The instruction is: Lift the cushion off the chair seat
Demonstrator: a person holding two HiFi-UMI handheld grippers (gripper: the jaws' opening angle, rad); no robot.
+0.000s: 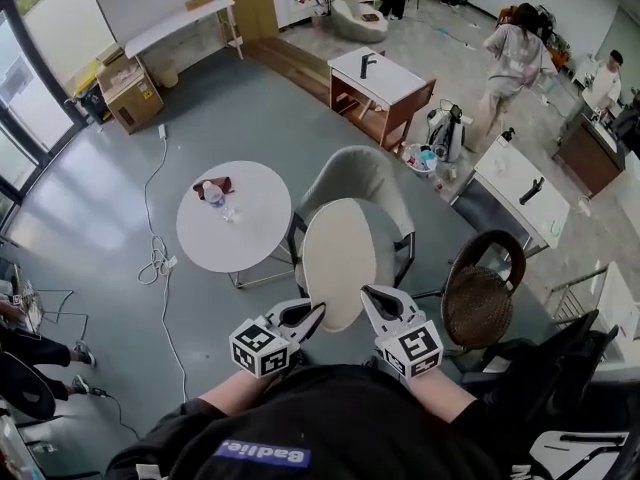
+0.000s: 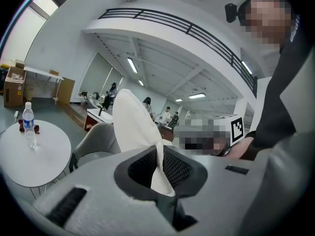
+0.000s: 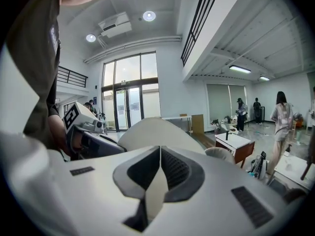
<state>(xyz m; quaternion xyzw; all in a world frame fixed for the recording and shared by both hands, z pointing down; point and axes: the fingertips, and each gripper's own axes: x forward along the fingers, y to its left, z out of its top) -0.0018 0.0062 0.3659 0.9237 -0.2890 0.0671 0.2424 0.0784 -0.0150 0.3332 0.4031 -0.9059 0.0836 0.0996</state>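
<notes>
A round cream cushion (image 1: 342,260) hangs in the air above the grey shell chair (image 1: 362,180), clear of its seat. My left gripper (image 1: 312,315) is shut on the cushion's near left edge, and my right gripper (image 1: 372,296) is shut on its near right edge. In the left gripper view the cushion (image 2: 133,127) rises edge-on out of the closed jaws (image 2: 158,171). Seen from the right gripper (image 3: 156,181), the cushion (image 3: 152,132) spreads as a pale dome beyond the jaws, its rim pinched between the pads, with the left gripper (image 3: 91,136) at its far side.
A round white table (image 1: 235,216) with a water bottle (image 1: 213,197) stands left of the chair. A brown wicker chair (image 1: 482,288) is at the right. A white-topped wooden desk (image 1: 380,83) stands behind, and people walk at the far right. Cables trail over the grey floor at the left.
</notes>
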